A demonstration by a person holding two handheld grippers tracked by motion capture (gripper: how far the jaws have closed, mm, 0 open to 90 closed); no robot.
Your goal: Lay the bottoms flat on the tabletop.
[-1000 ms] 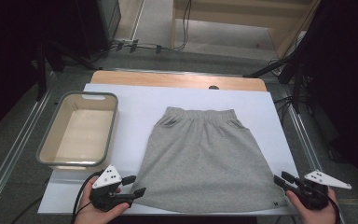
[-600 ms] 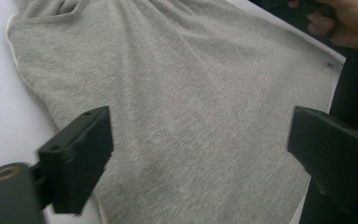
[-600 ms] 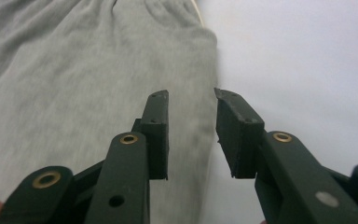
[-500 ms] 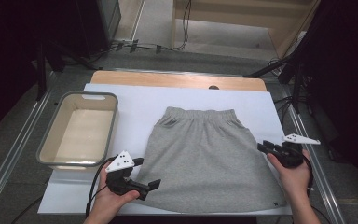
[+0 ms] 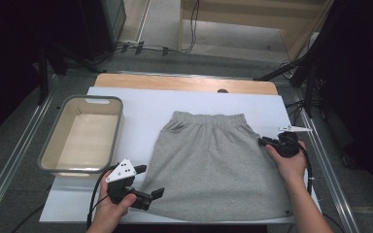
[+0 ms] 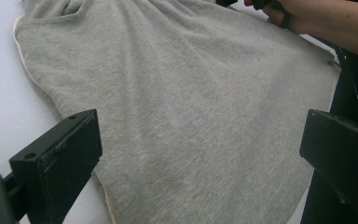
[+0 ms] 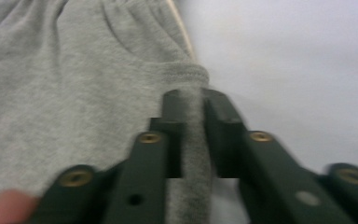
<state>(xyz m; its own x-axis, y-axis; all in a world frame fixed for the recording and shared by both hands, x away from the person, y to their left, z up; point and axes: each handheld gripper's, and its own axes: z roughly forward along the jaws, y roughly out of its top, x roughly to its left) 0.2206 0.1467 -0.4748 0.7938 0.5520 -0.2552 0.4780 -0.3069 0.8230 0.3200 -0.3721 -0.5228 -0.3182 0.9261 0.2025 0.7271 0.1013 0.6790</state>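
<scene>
Grey skirt (image 5: pixel 213 165) flat on white board (image 5: pixel 141 104), waistband toward far edge, hem at near edge. Right gripper (image 7: pixel 189 100) at skirt's right edge near waistband, jaws just closing, edge fabric between them, apparently pinched though view blurred. Left gripper (image 5: pixel 150 180) wide open beside skirt's near-left corner, holding nothing. Beige bin (image 5: pixel 48 162) at board's left edge

grey skirt (image 5: pixel 213 160) — flat, spread on white board
</scene>
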